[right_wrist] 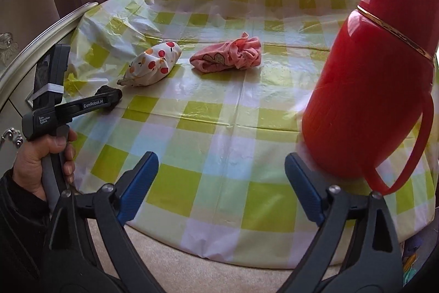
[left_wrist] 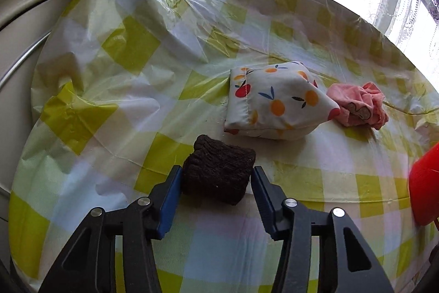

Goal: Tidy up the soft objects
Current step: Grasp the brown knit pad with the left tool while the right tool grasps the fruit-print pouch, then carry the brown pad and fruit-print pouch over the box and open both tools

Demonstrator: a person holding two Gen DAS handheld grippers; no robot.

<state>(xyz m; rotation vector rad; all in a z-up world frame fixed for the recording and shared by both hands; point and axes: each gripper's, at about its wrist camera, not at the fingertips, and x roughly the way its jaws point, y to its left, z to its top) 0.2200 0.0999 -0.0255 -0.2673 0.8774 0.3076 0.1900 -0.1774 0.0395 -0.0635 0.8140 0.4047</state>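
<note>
**Checked Cloth, Three Soft Things**

Yellow-green checked plastic covered the round table (right_wrist: 208, 128) by the bright window. Beside the red thermos (right_wrist: 367, 78) the right gripper (right_wrist: 221, 183) hovered low over the table's near edge, jaws wide apart and empty. The left gripper (left_wrist: 216, 177), gripped in a hand (right_wrist: 41, 164), reached far left of the thermos, its fingers flanking one dark knitted bundle (left_wrist: 219, 169); whether they pinched it I cannot tell. Beyond lay one fruit-print pouch (left_wrist: 274, 100), plump, touching one crumpled pink cloth (left_wrist: 359, 106).
</note>
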